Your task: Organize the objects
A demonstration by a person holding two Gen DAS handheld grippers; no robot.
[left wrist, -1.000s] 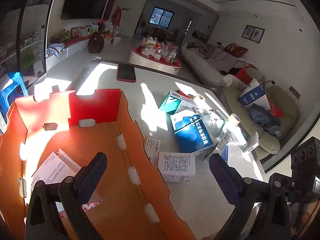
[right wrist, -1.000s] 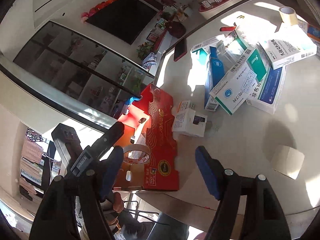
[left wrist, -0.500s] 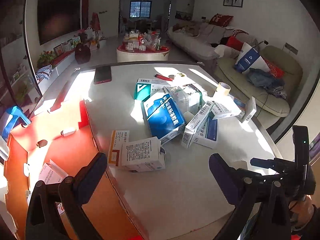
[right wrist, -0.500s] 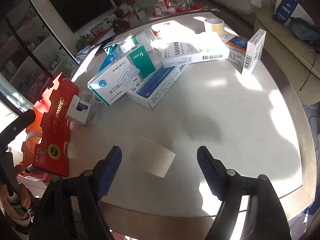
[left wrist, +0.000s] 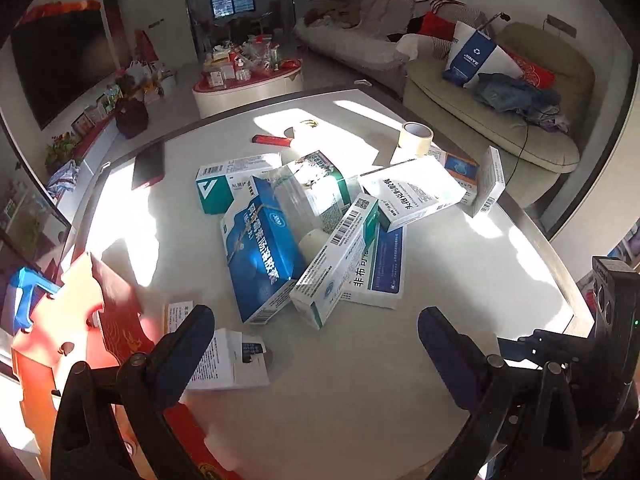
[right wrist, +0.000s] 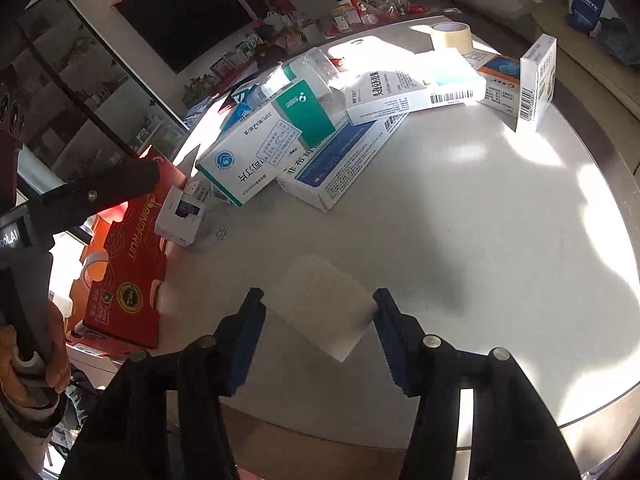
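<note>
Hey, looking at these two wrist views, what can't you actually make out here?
- Inside of the red carton: left wrist view, cut off by the frame edge and the left gripper.
- Small white box: left wrist view, partly behind a gripper finger; print too small.
- Flat white box between the closing jaws of the right gripper: right wrist view, blank top; contact with the pads is unclear.
- Lower boxes in the pile: covered by the upper ones.

My table (right wrist: 500, 220) looks smooth and a bit shiny, with a shiny metal-looking rim (right wrist: 616, 168). The boxes (left wrist: 340, 240) are smooth cardboard. The red crate (right wrist: 128, 264) is glossy printed cardboard. The white pad (right wrist: 324, 308) looks soft and bumpy. My claw pads (right wrist: 244, 340) look like matt blue rubber.
</note>
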